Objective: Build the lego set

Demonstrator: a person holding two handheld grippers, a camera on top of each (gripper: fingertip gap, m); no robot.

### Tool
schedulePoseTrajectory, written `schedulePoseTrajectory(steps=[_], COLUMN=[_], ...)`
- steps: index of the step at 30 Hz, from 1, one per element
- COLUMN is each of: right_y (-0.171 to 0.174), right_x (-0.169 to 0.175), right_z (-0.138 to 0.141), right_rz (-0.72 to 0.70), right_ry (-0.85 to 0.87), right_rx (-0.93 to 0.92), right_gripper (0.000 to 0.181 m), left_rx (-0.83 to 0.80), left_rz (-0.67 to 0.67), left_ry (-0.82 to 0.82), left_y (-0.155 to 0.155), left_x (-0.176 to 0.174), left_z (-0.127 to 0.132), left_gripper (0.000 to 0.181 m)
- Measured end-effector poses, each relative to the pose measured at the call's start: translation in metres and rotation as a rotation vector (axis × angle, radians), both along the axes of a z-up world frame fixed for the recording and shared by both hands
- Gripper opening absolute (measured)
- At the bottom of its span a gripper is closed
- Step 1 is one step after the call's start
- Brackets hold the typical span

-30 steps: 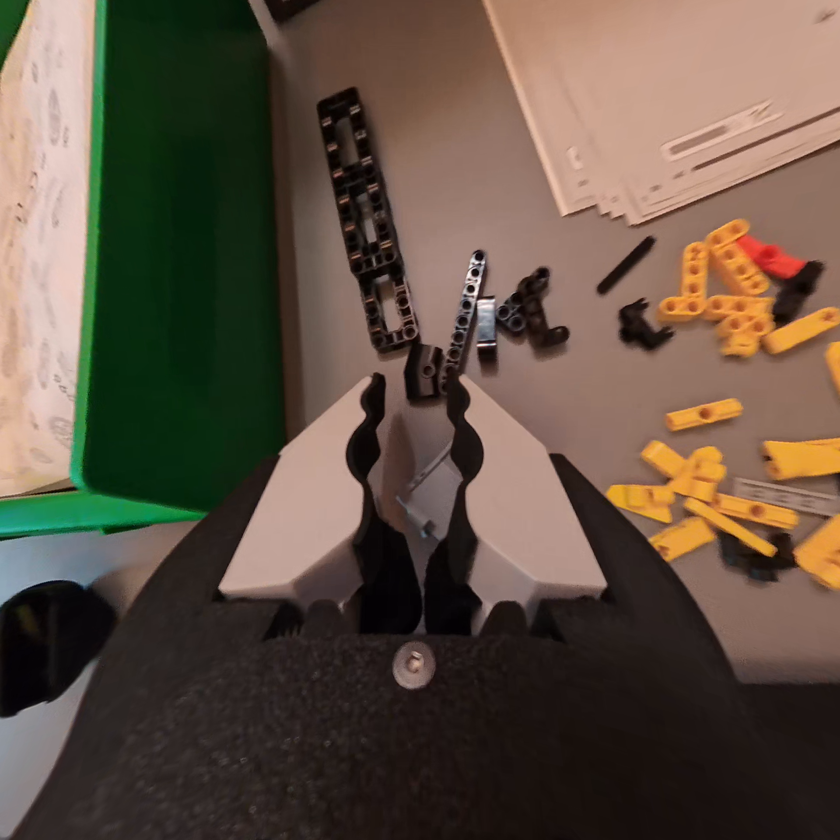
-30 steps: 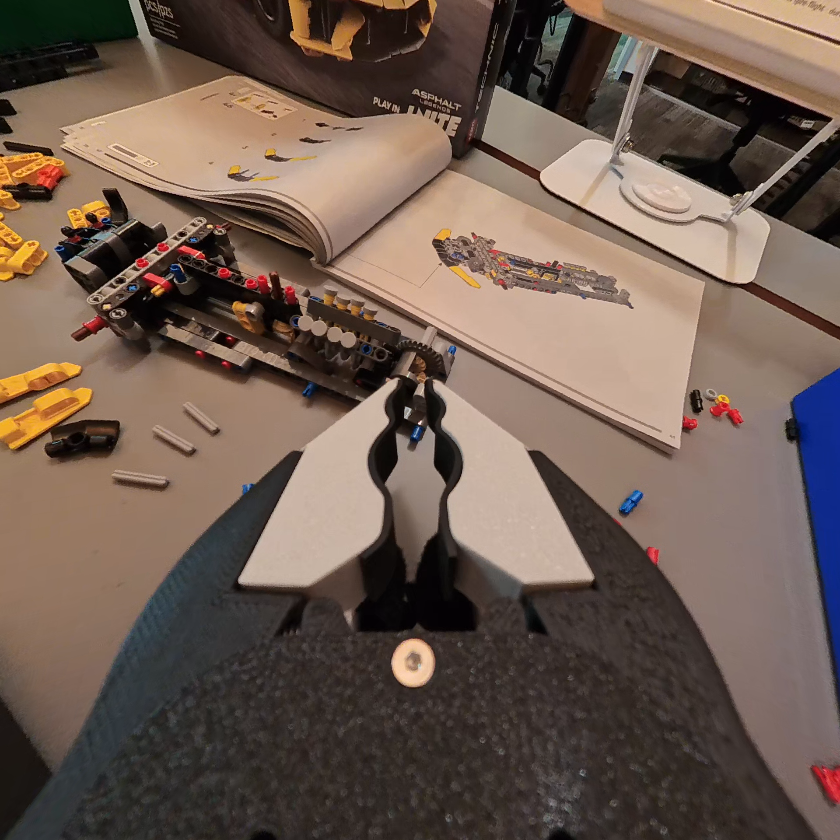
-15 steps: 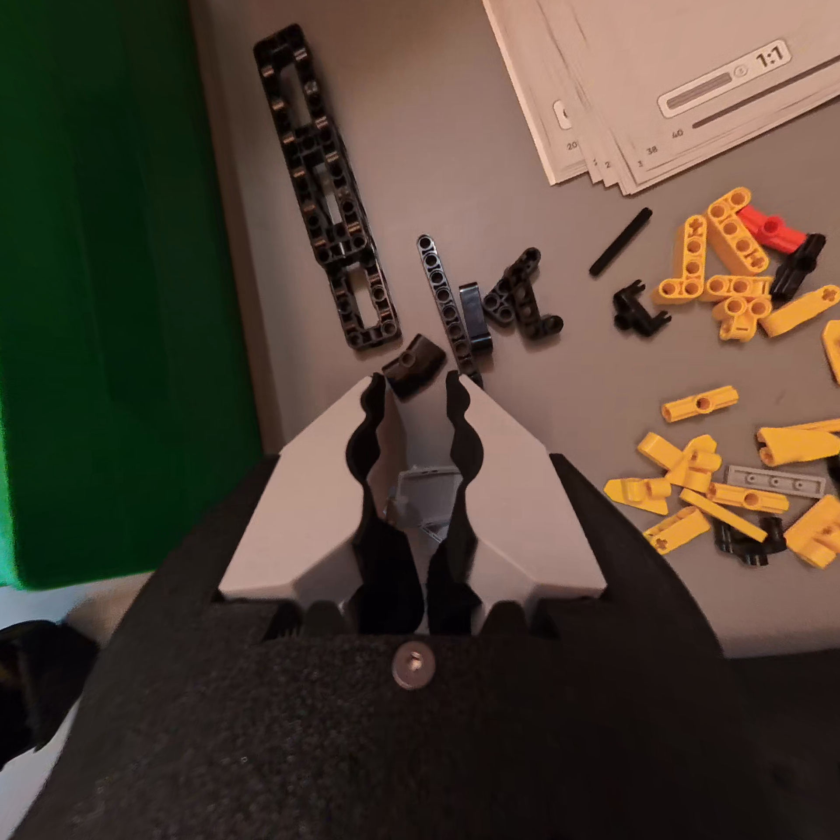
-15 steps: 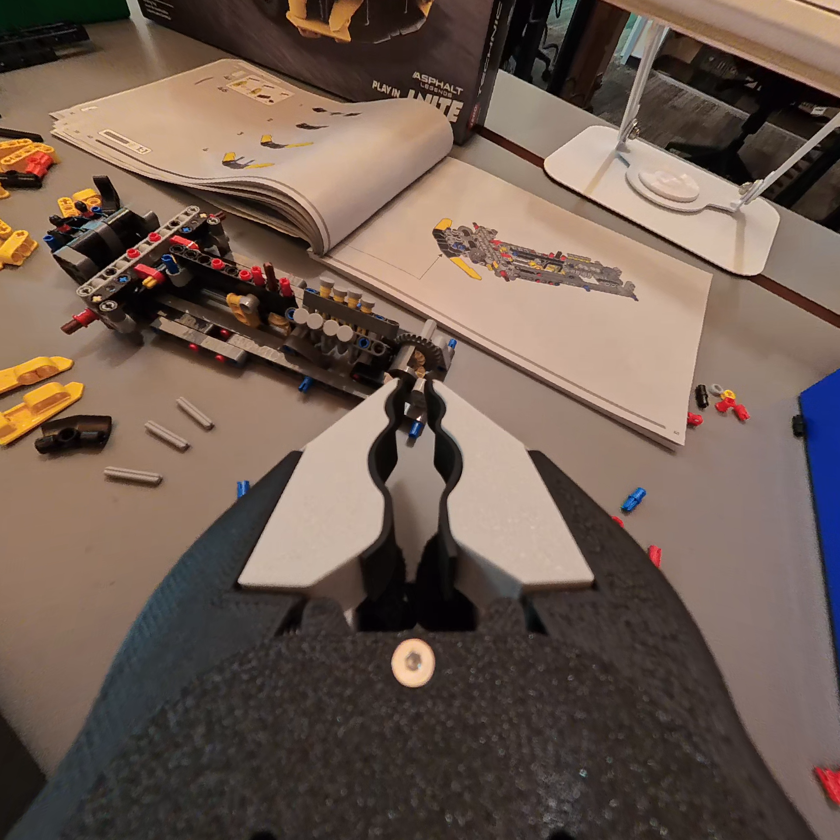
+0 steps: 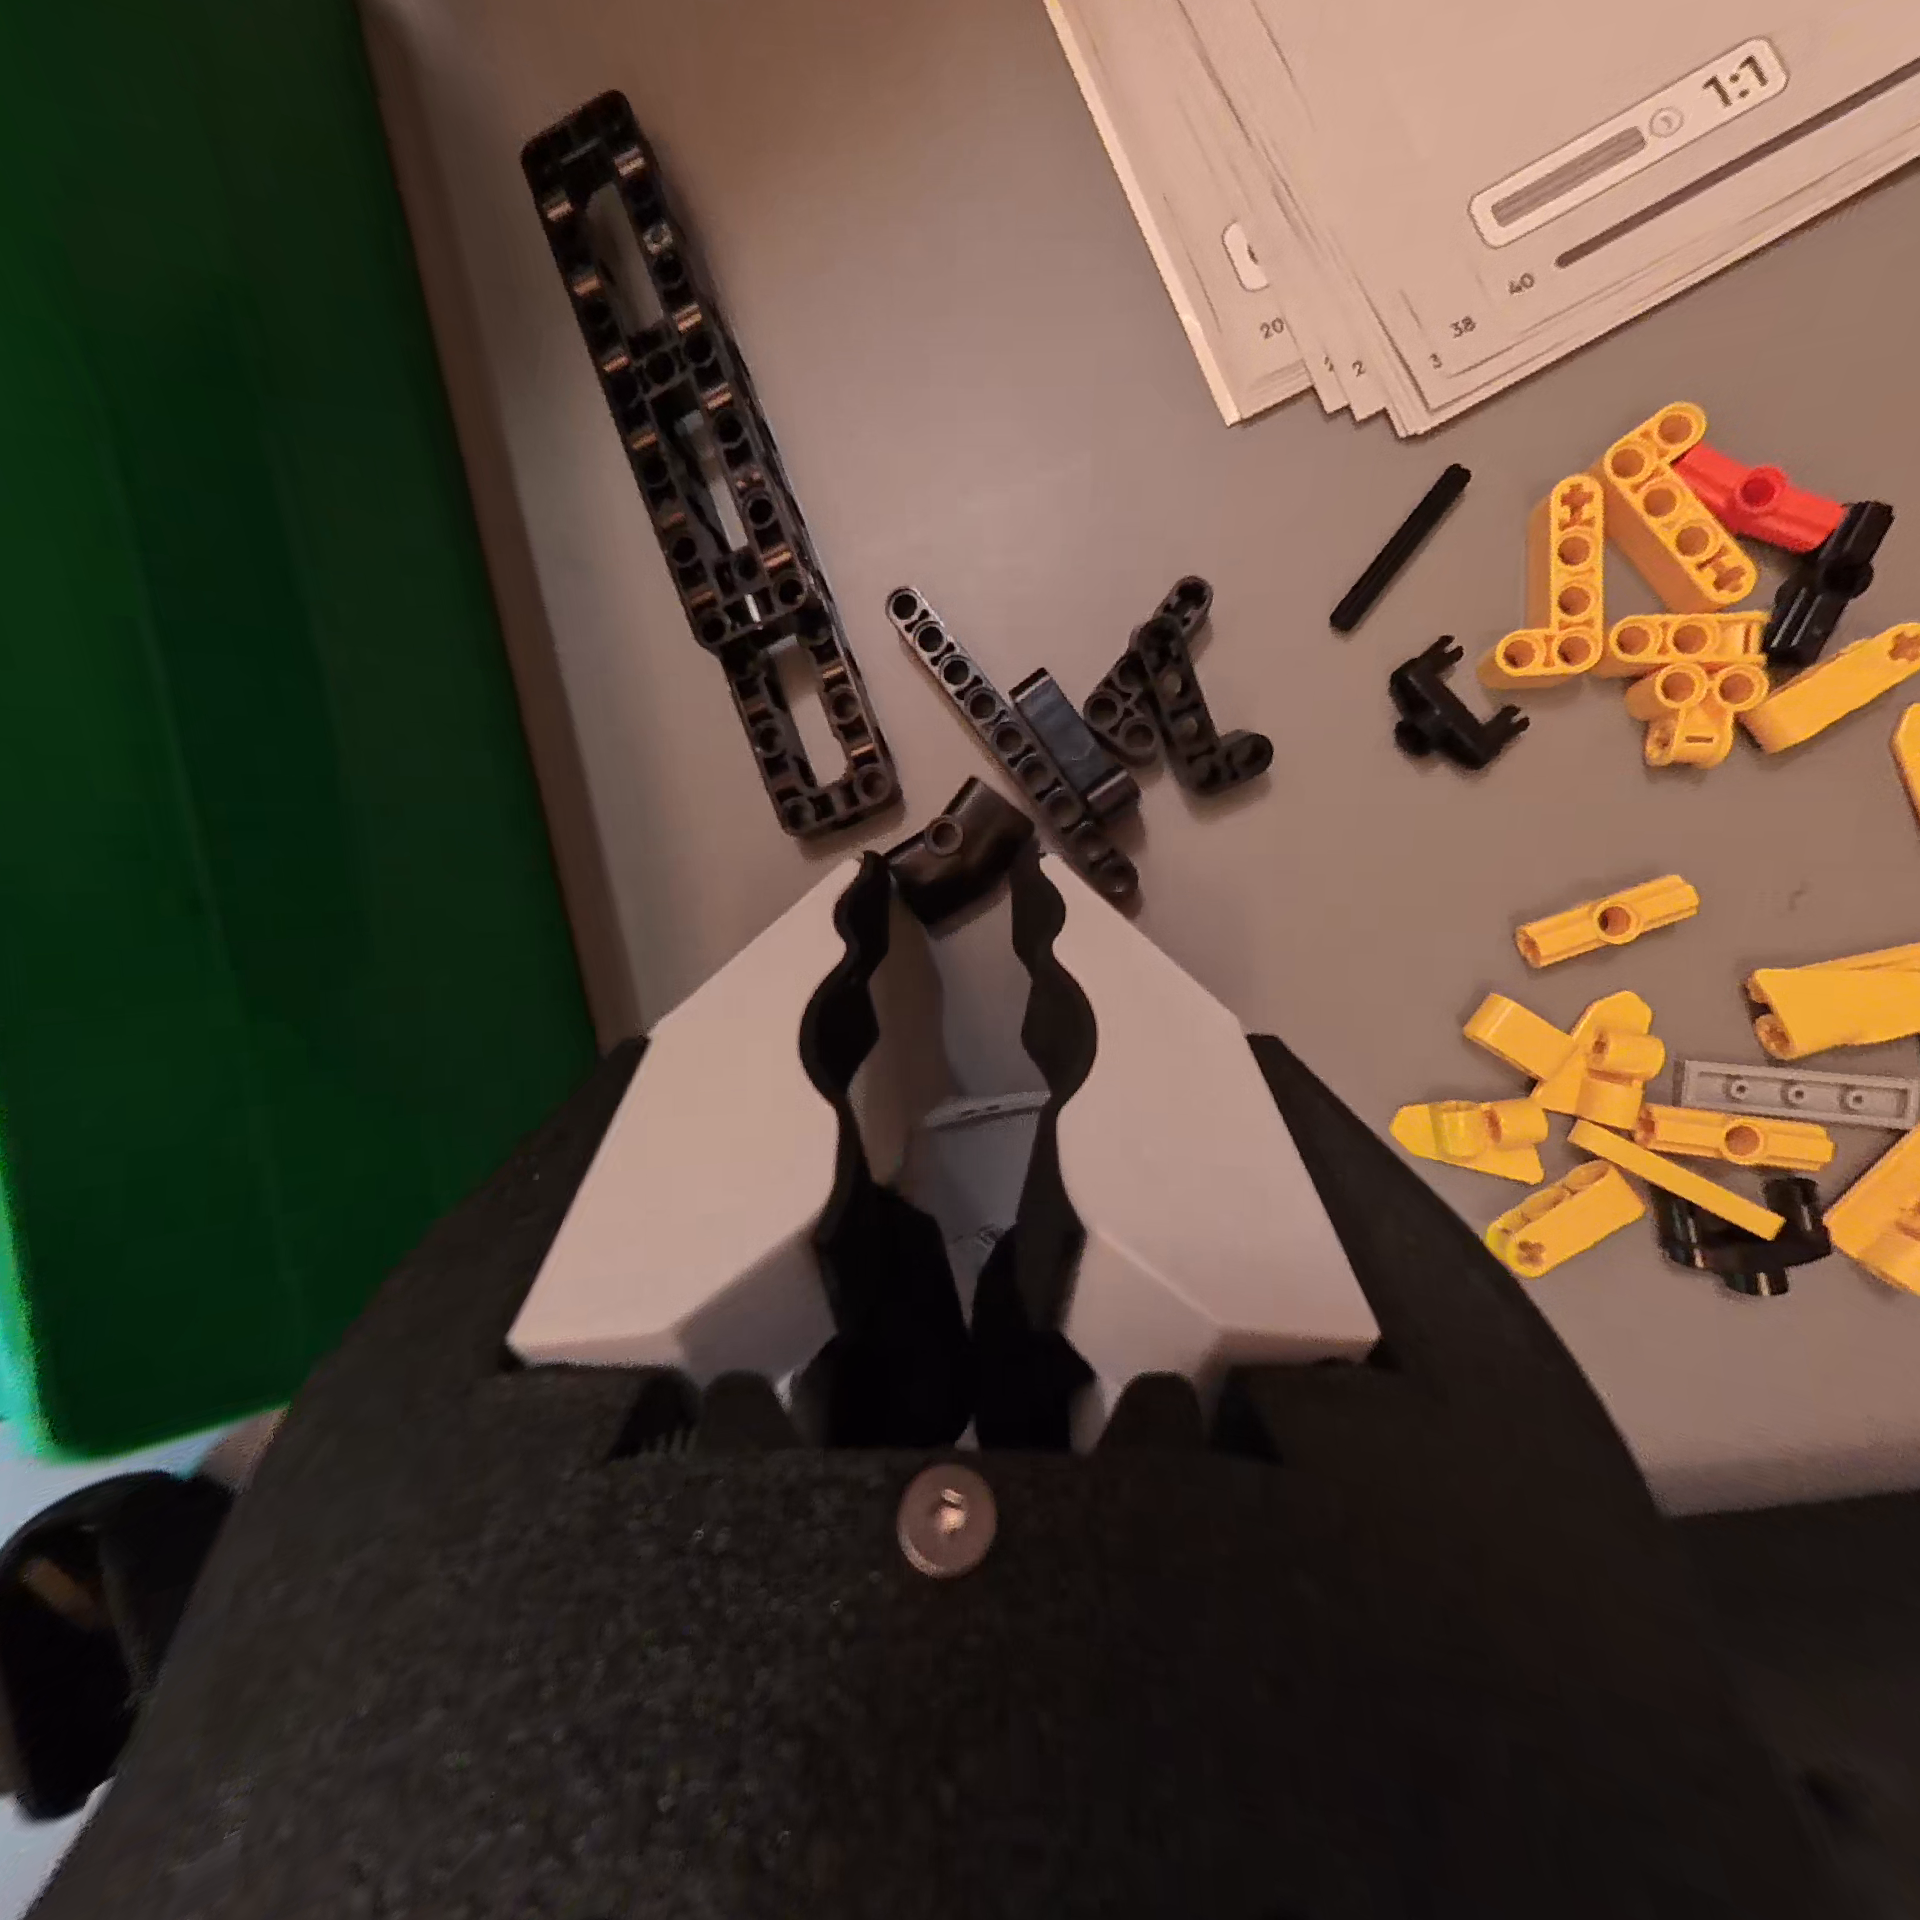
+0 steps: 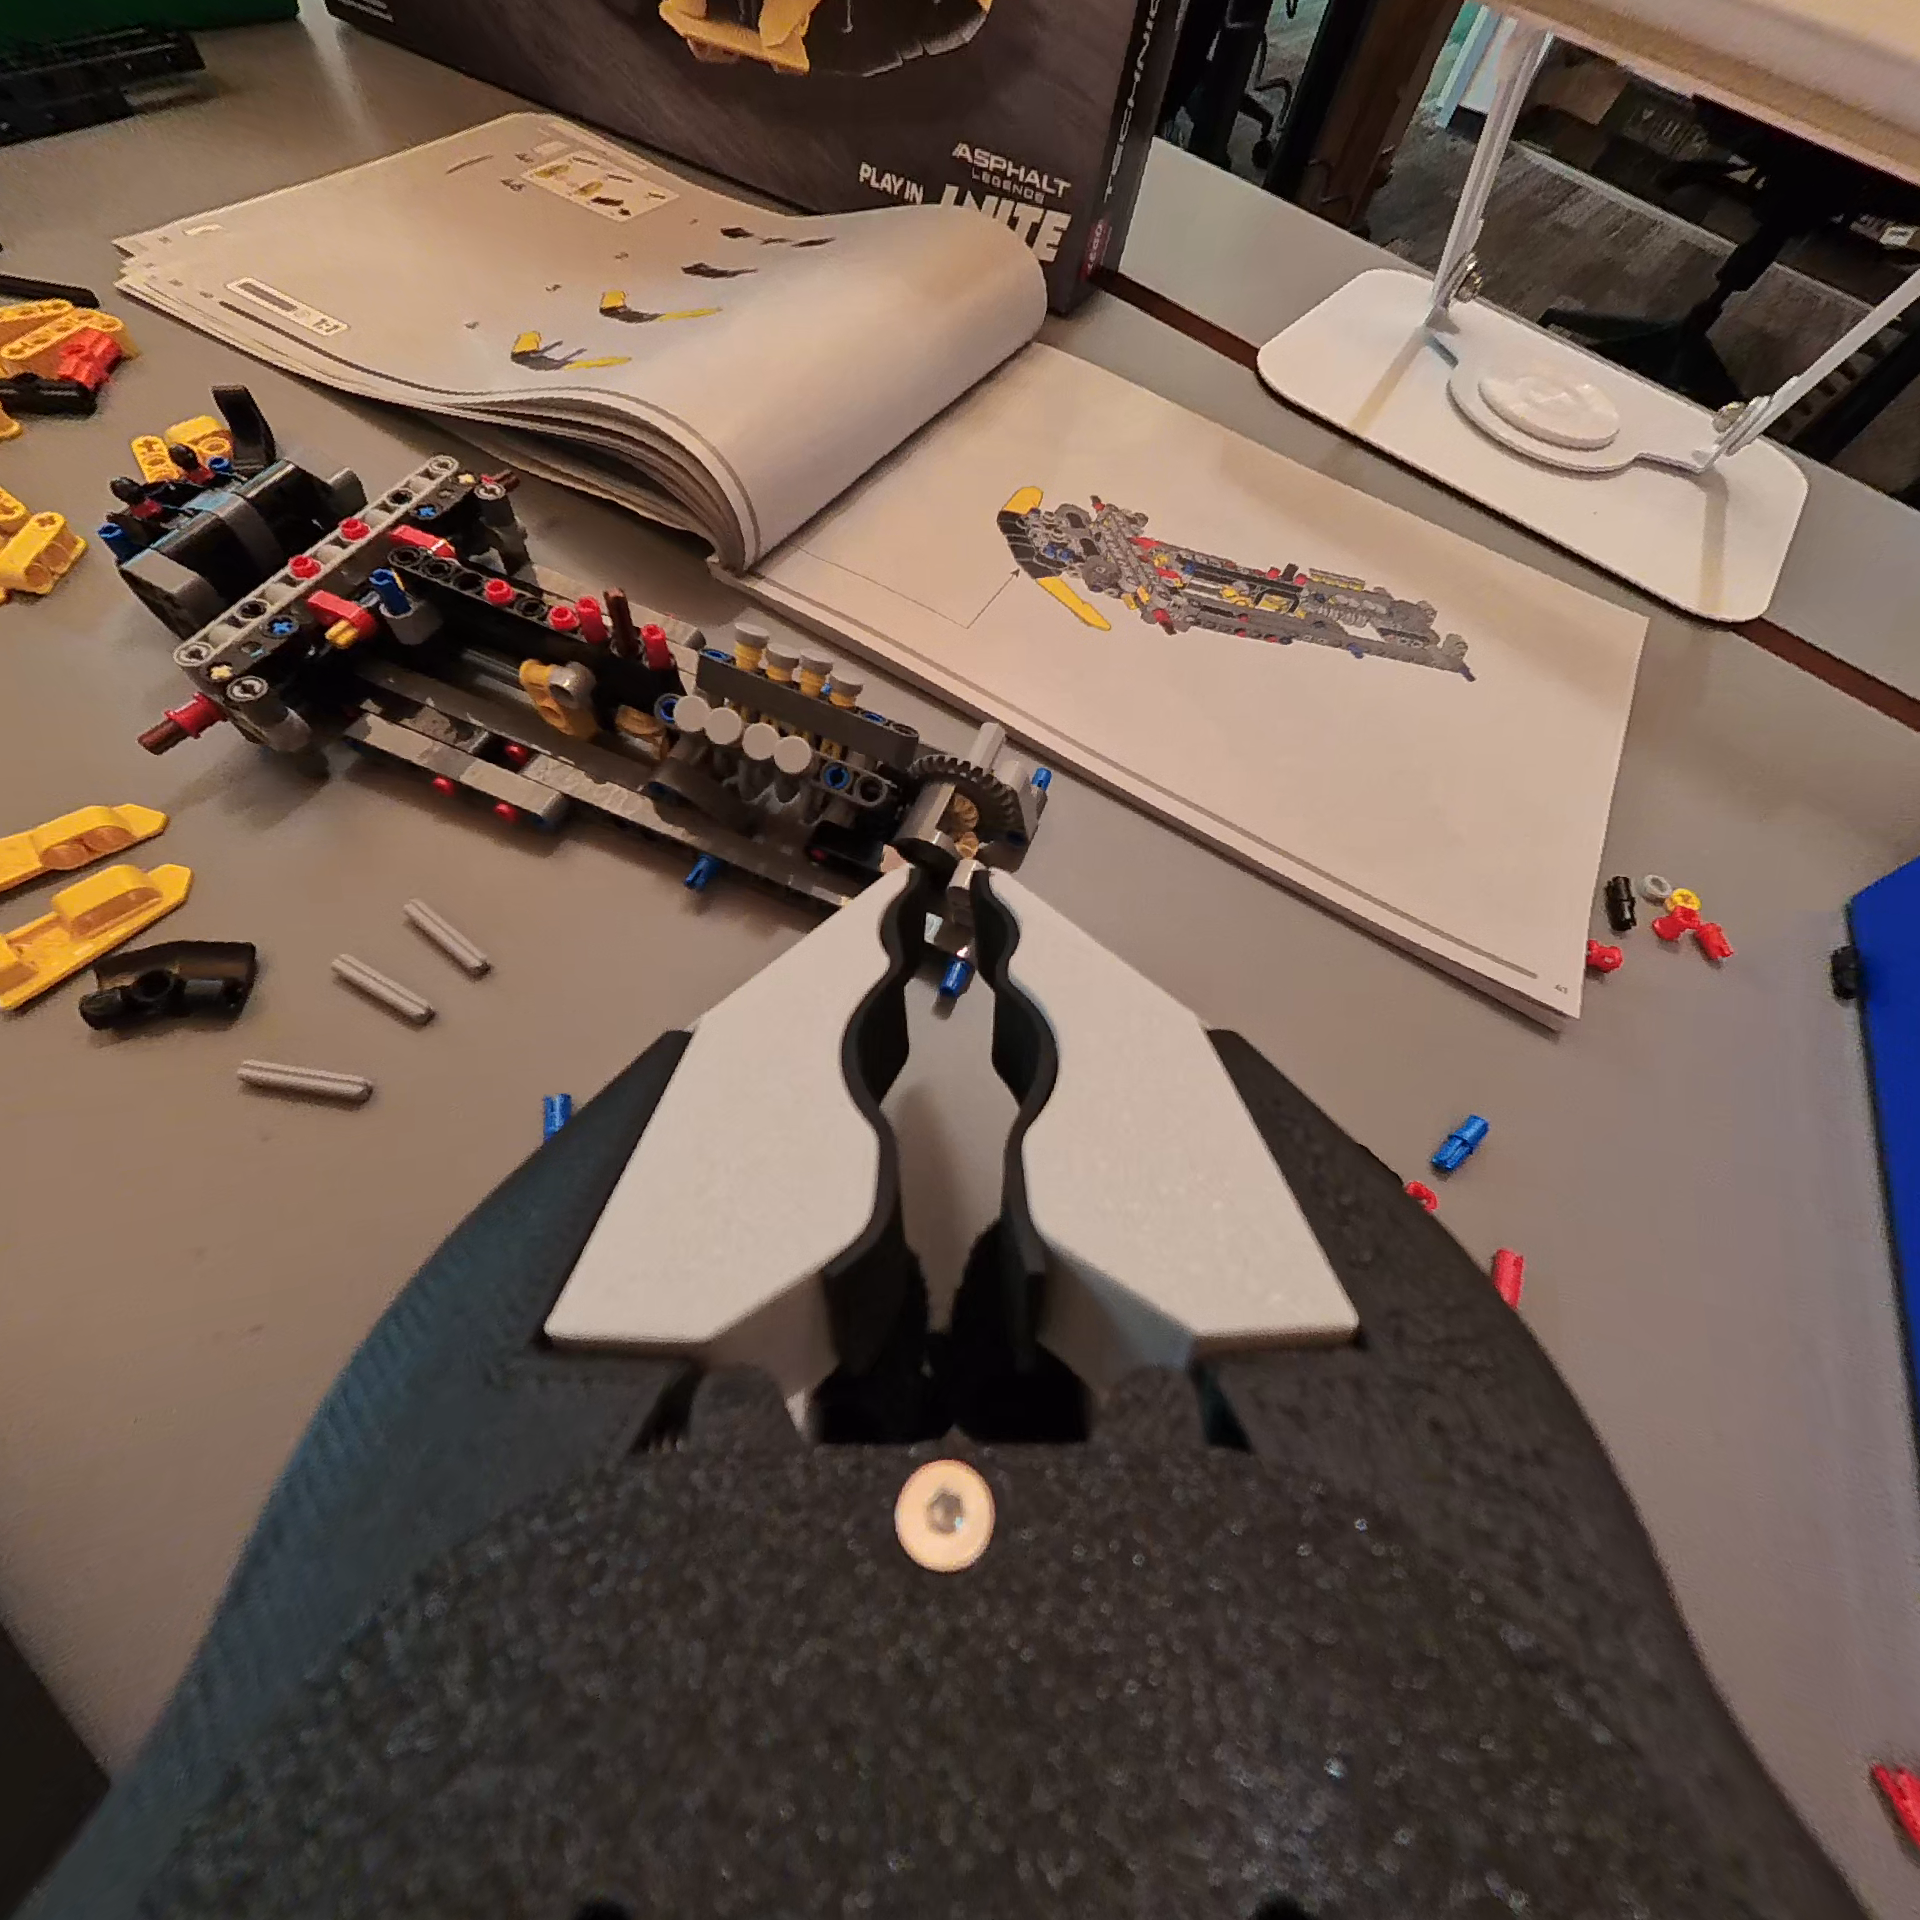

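In the left wrist view my left gripper (image 5: 948,878) is open, and a small black curved piece (image 5: 956,844) lies on the grey table right between its fingertips. A small grey piece (image 5: 977,1127) shows farther back between the fingers. A long black frame (image 5: 707,468) and a thin black beam (image 5: 997,738) lie just beyond. In the right wrist view my right gripper (image 6: 948,885) is nearly closed on a grey stub at the near end of the long lego chassis (image 6: 520,665), which rests on the table.
A green bin (image 5: 208,623) stands at the left. Yellow pieces (image 5: 1642,603) lie at the right, under the instruction booklet (image 5: 1507,187). In the right wrist view: open booklet (image 6: 1247,675), set box (image 6: 831,83), white lamp base (image 6: 1538,447), grey axles (image 6: 384,987), blue edge (image 6: 1891,1091).
My left gripper has moved forward and right, away from the green bin, so the small black piece now sits between its tips. My right gripper has stayed on the chassis end.
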State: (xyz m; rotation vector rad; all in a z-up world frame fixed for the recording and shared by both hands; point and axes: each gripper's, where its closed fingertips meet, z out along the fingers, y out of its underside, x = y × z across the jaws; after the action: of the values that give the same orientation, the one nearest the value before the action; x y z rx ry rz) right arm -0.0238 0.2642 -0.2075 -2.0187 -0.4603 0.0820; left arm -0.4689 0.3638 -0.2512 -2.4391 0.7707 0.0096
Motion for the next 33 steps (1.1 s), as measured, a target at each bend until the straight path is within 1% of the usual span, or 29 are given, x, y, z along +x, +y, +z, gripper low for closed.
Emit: schedulePoseTrajectory(steps=[4, 6, 7, 9, 11, 14, 16, 18, 20, 24, 27, 29, 33], right_y=[0.000, 0.000, 0.000, 0.000, 0.000, -0.001, -0.001, -0.001, -0.002, -0.003, -0.004, -0.006, -0.006], right_x=[0.000, -0.001, -0.001, -0.002, -0.002, -0.002, -0.002, -0.002, -0.002, -0.003, -0.004, -0.004, -0.004], right_z=[0.001, 0.000, 0.000, 0.001, 0.001, 0.002, 0.003, 0.004, 0.005, 0.007, 0.008, 0.010, 0.011], right_rz=[0.001, 0.002, 0.003, 0.005, 0.006, 0.005, 0.004, 0.003, 0.004, 0.008, 0.010, 0.012, 0.016], right_ry=[0.004, 0.001, -0.002, -0.004, -0.005, -0.005, -0.003, 0.002, 0.003, -0.001, 0.000, 0.007, 0.021], right_rx=[0.002, 0.002, 0.002, 0.005, 0.006, 0.011, 0.016, 0.021, 0.024, 0.036, 0.042, 0.048, 0.048], right_gripper=[0.007, 0.007, 0.007, 0.007, 0.007, 0.007, 0.007, 0.007, 0.007, 0.007, 0.007, 0.007, 0.007], left_rx=[0.055, 0.103, 0.130, 0.174, 0.193, 0.193, 0.166, 0.149, 0.101, 0.021, -0.011, -0.017, -0.019], left_rz=[0.011, -0.006, -0.035, -0.123, -0.248, -0.457, -0.588, -0.691, -0.774, -0.900, -0.990, -1.030, -1.030], left_ry=[0.007, -0.023, -0.049, -0.129, -0.229, -0.301, -0.341, -0.360, -0.367, -0.363, -0.293, -0.237, -0.164], left_y=[-0.002, -0.005, -0.008, -0.018, -0.035, -0.069, -0.092, -0.110, -0.126, -0.147, -0.155, -0.157, -0.149], left_x=[-0.003, 0.003, 0.012, 0.039, 0.076, 0.127, 0.159, 0.187, 0.213, 0.257, 0.285, 0.300, 0.317], left_z=[0.014, 0.031, 0.041, 0.063, 0.080, 0.091, 0.090, 0.083, 0.071, 0.046, 0.027, 0.019, 0.013], left_gripper=[0.021, 0.022, 0.022, 0.021, 0.021, 0.021, 0.021, 0.021, 0.021, 0.021, 0.021, 0.021, 0.020])
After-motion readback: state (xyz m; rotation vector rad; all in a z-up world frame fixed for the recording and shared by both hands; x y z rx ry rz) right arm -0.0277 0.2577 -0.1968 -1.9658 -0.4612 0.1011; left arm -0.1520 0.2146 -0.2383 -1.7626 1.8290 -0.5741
